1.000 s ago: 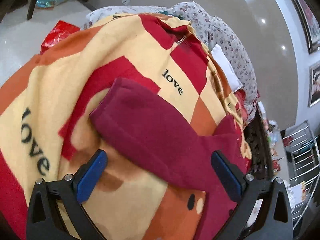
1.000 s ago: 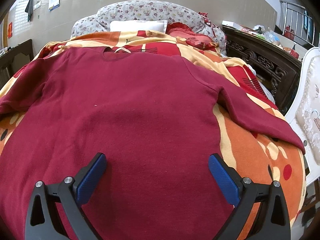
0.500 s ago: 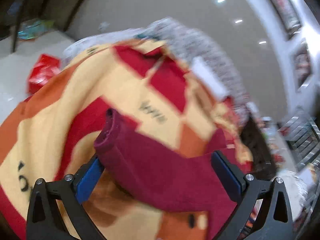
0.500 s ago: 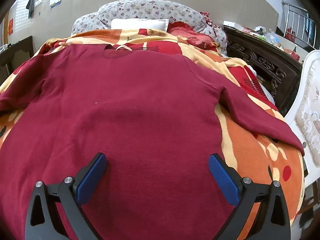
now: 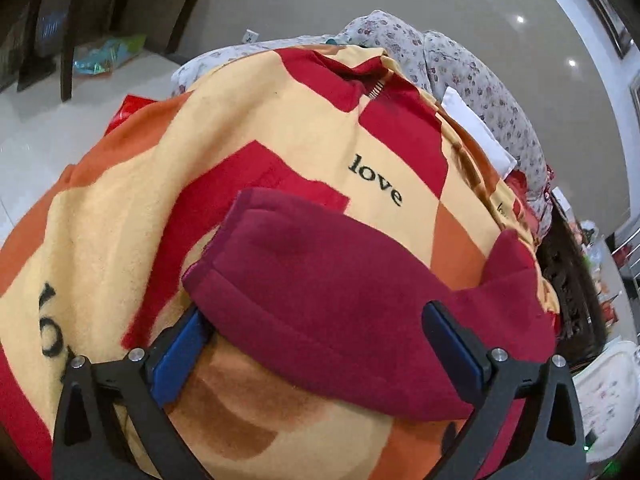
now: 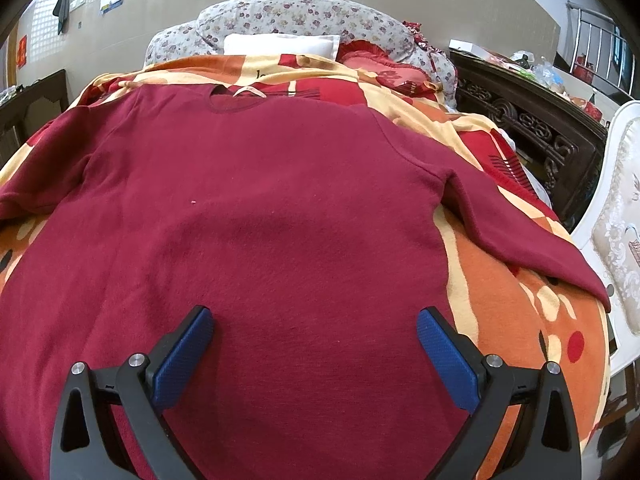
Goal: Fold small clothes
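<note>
A dark red long-sleeved sweater (image 6: 256, 208) lies spread flat on a bed, neck hole at the far end. In the left wrist view its left sleeve (image 5: 332, 292) lies across the blanket, cuff pointing up-left. My left gripper (image 5: 316, 340) is open, its jaws straddling the sleeve near the cuff, the left pad partly under the sleeve's edge. My right gripper (image 6: 314, 344) is open and empty, low over the lower body of the sweater.
An orange, yellow and red "love" blanket (image 5: 280, 128) covers the bed. Floral pillows (image 6: 288, 16) and a white pillow (image 6: 280, 44) lie at the head. A dark carved cabinet (image 6: 532, 128) and a white chair (image 6: 616, 216) stand on the right. Floor with a red bag (image 5: 128, 108) lies left.
My left gripper has moved in onto the sleeve near its cuff, and the sleeve now lies between the open jaws. The right gripper has barely moved.
</note>
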`<action>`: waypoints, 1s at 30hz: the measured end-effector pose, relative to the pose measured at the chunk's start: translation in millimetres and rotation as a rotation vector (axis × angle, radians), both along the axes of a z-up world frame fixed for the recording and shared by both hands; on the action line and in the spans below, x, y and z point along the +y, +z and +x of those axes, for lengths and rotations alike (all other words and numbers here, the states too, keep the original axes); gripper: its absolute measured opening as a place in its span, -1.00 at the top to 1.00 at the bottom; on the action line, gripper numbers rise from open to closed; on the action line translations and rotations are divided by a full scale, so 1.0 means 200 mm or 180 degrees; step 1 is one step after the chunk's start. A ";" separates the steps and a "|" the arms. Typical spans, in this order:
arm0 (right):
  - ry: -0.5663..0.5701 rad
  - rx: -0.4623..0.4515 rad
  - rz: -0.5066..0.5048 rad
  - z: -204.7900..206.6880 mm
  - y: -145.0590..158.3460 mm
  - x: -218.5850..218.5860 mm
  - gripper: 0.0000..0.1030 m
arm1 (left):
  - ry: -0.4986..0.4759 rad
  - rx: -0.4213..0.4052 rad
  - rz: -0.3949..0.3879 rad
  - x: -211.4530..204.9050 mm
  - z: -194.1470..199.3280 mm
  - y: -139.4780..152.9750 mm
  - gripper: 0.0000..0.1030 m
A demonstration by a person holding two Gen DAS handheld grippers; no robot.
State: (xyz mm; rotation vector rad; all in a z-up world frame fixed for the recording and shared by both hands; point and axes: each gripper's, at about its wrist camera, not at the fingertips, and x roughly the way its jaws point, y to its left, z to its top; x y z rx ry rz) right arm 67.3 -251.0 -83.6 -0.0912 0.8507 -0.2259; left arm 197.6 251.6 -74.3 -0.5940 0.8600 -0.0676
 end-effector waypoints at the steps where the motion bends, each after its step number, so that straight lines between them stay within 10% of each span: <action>1: 0.0000 -0.0001 0.0000 0.00 0.00 0.00 -1.00 | 0.0020 -0.0014 -0.0018 0.01 0.00 -0.01 -1.00; 8: -0.0001 -0.0001 -0.0002 0.00 0.00 0.00 -1.00 | 0.0018 -0.0001 0.0065 0.00 0.02 -0.02 -1.00; 16: -0.0001 0.0026 0.0030 0.01 -0.01 -0.01 -1.00 | 0.0119 0.0188 0.1192 -0.13 0.02 0.04 -1.00; 30: -0.0004 0.0041 0.0011 0.01 -0.01 -0.01 -1.00 | 0.0262 -0.0136 0.1286 -0.10 -0.04 0.13 -0.95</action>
